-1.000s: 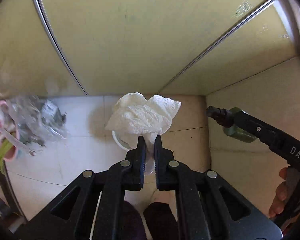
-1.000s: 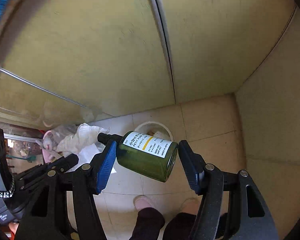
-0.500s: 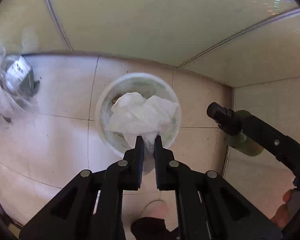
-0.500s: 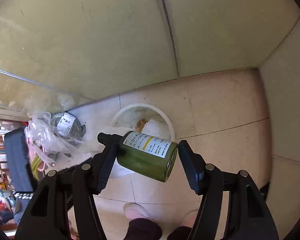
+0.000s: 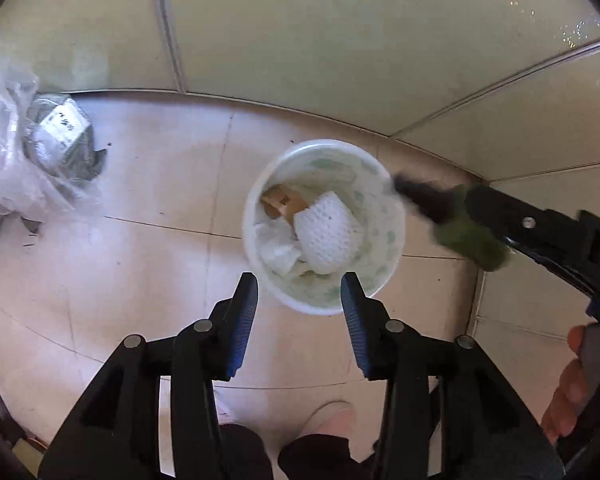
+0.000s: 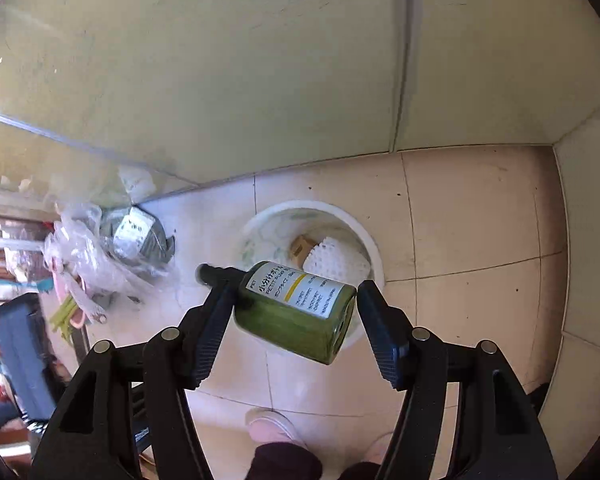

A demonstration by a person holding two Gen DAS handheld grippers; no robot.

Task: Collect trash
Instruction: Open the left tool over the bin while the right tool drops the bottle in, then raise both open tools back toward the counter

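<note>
your left gripper (image 5: 299, 294) sits low in the middle of its own view, straight above the near rim of the white bin (image 5: 394, 264). its jaws have just been opening, and nothing is between them now. the white paper wad (image 5: 330, 236) lies inside the bin against a brown scrap (image 5: 282, 204), well clear of the blue pads, so that piece looks delivered. pointing steeply down over the opening makes sense: whatever you let go of falls into the bin rather than onto the tiles.

your right gripper (image 6: 290, 312) carries the green bottle (image 6: 296, 312) crosswise at the centre of its view, black cap toward the left of the frame, base toward the right. the left pad presses near the shoulder; the right pad seems to meet the base, though that contact is partly hidden. the jaws stand about half spread because the bottle fills the gap lengthwise. in the left view the bottle is a blur at the bin's right edge, so it is probably not yet over the opening.

at the left of both views a clear plastic bag (image 5: 8, 168) of clutter rests on the floor, well apart from the bin. bringing the bottle over the bin's centre before releasing seems the next need.
</note>
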